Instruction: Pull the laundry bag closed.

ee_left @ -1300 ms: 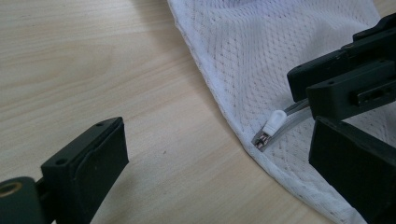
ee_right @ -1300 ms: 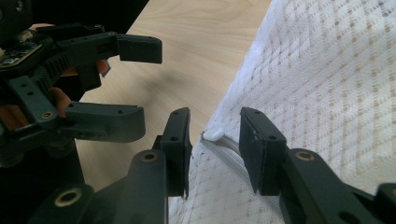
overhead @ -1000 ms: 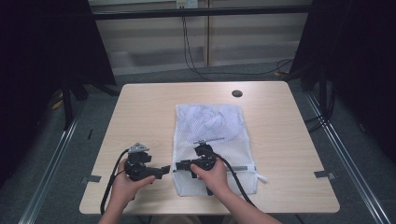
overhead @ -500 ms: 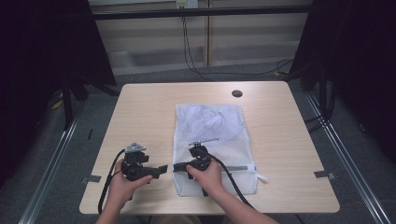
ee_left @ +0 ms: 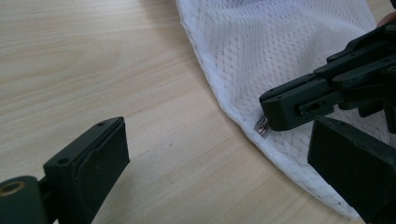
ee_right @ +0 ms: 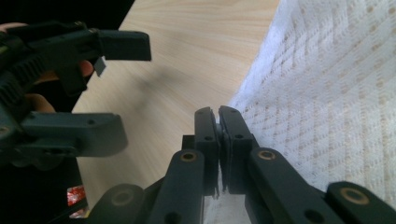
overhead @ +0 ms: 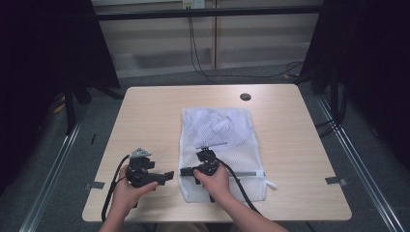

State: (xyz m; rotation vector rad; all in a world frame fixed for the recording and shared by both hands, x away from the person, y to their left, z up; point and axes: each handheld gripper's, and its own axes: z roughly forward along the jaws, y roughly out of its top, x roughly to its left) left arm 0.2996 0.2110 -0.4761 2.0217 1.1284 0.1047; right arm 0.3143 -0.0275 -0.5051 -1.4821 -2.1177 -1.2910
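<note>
While the right gripper (ee_left: 275, 112) pinches it, the zipper pull (ee_left: 262, 126) sits between its jaws.

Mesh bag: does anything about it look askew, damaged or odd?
Nothing stands out. The white mesh bag lies flat on the table, slightly rumpled at its far end; the right gripper is shut on its zipper pull.

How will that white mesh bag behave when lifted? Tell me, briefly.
Probably floppy: the mesh bag lies flat and wrinkled, so it should sag. Likely light: it is thin, open netting. The right tool, whose jaws have just been closing on the small metal zipper pull, may slip off it.
</note>
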